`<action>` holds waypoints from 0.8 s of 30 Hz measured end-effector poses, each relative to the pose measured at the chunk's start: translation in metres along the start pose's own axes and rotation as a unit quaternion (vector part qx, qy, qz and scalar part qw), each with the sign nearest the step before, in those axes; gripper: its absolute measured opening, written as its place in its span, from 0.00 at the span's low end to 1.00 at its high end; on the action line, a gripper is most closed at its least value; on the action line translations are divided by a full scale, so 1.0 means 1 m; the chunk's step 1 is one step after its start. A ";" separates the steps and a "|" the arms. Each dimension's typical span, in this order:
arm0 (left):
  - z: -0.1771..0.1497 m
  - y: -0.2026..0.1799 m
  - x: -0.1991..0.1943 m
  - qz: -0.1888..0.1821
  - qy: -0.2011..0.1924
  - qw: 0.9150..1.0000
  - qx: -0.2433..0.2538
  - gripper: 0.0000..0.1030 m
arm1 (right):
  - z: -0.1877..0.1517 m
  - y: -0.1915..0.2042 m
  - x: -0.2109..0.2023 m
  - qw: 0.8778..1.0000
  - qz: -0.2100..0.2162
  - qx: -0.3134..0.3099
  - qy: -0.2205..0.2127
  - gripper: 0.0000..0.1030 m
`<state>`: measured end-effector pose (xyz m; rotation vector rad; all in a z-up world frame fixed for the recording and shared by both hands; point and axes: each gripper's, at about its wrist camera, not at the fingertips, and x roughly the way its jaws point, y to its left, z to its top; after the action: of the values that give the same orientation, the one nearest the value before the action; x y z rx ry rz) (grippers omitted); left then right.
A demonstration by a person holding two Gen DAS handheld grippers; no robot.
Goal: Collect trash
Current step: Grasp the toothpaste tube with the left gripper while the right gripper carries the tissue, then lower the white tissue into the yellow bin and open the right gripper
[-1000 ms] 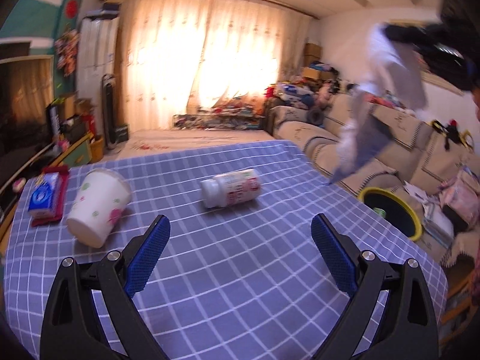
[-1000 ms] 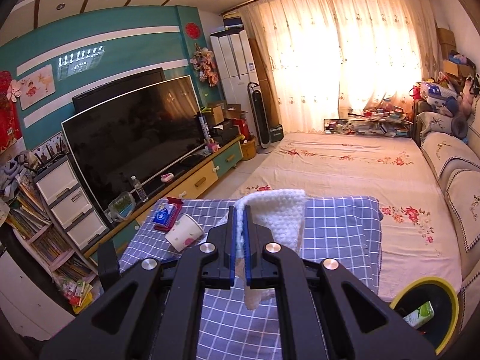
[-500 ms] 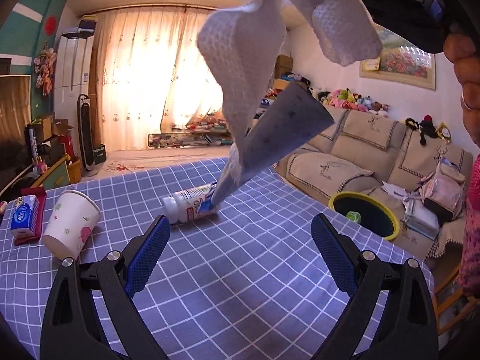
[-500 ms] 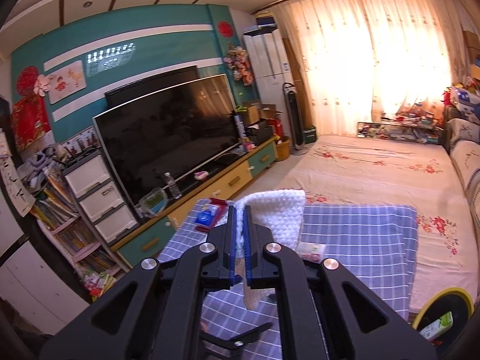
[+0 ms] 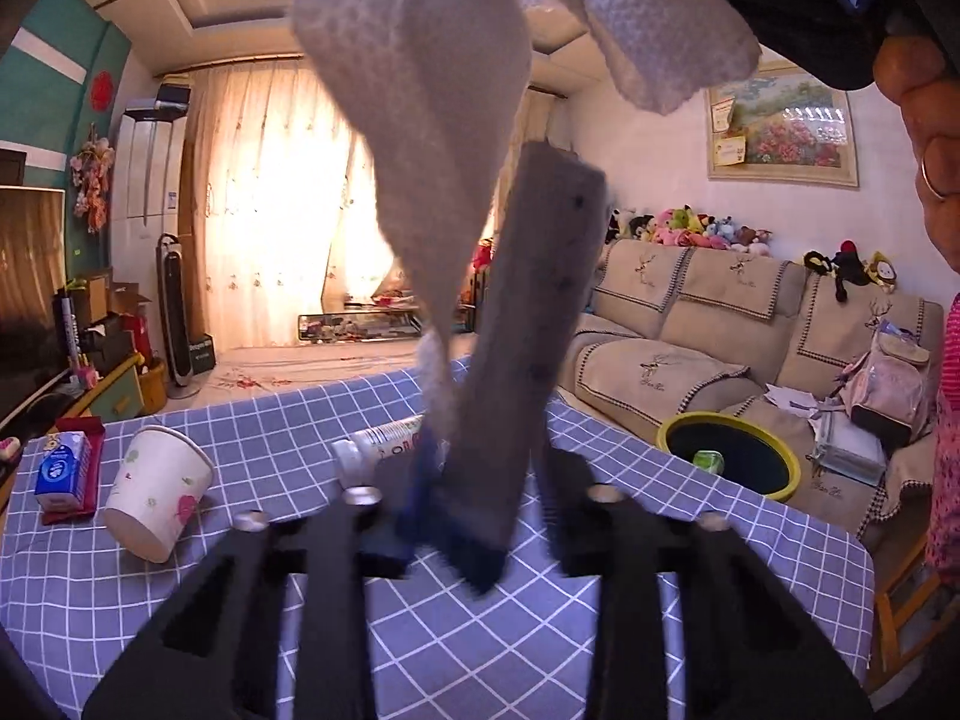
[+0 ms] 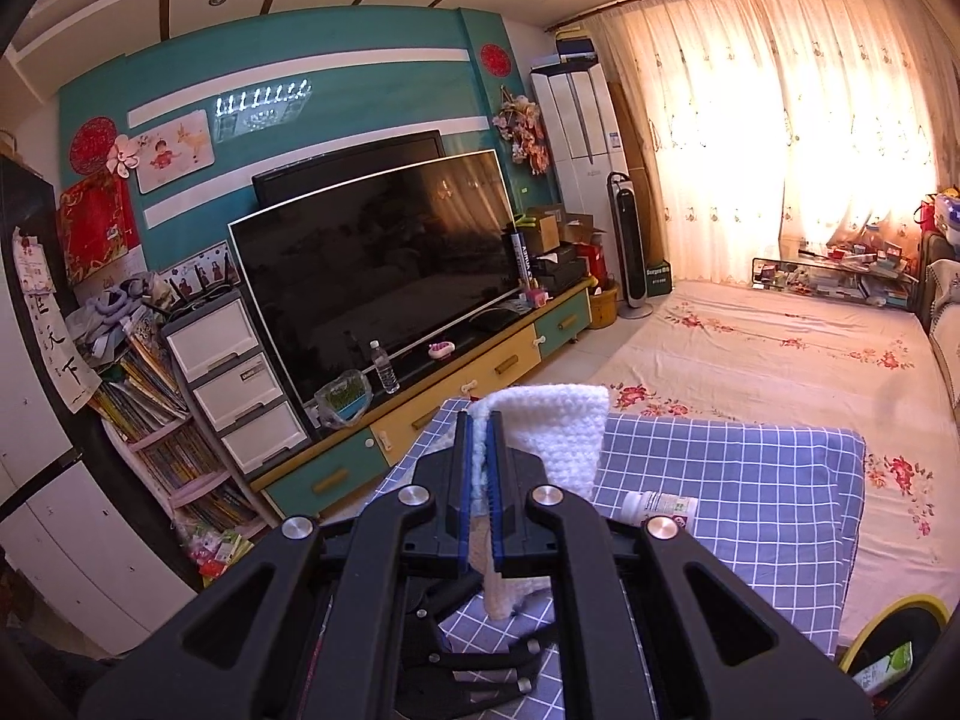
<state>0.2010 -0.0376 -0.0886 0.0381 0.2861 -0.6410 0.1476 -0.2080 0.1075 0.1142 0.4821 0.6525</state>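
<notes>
Inventory, living rm, trash round in progress

1. Right gripper (image 6: 478, 480): jaws pinched tight on white paper towel (image 6: 552, 426). Towel folds over the tips and hangs below; in left view it drapes down from top of frame, long tail toward the table.
2. Left gripper (image 5: 480, 504): jaws have just been closing, now nearly together. The towel's hanging tail (image 5: 528, 324) sits betw. the blue pads, which look to be pressing it, tho the frame is blurred there. So towel seems held at both ends, top by right, bottom by left.
3. Table w/ blue checked cloth (image 5: 540, 648): still carries a paper cup (image 5: 157, 492) on its side, a white bottle (image 5: 384, 447) lying flat behind the left gripper, and a tissue pack (image 5: 60, 471) at the far left edge, well apart from the cup.
4. Bin, black w/ yellow rim (image 5: 729, 459): off the table's right side, by the sofa; a green carton already inside.

Step in hand, as I judge: towel picked up, being gathered before disposal. Next move calls for carrying it rightward over the bin, then both tongs letting go so it falls inside the rim, not on it. Cup & bottle remain after
</notes>
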 end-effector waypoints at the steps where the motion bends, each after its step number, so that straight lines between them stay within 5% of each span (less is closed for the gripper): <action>1: -0.001 -0.001 0.000 -0.006 0.000 1.000 0.003 0.21 | 0.000 -0.001 0.000 1.000 -0.002 0.001 0.000 0.05; 15: -0.012 -0.013 0.022 -0.035 0.058 0.997 0.033 0.19 | 0.014 -0.047 -0.040 0.996 -0.062 0.029 -0.052 0.05; 24: -0.014 -0.005 0.028 -0.017 0.069 0.997 0.015 0.19 | -0.022 -0.133 -0.081 0.977 -0.189 0.094 -0.039 0.07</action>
<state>0.2155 -0.0563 -0.1094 0.1068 0.4104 -0.6785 0.1554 -0.3636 0.0864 0.2200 0.4740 0.2268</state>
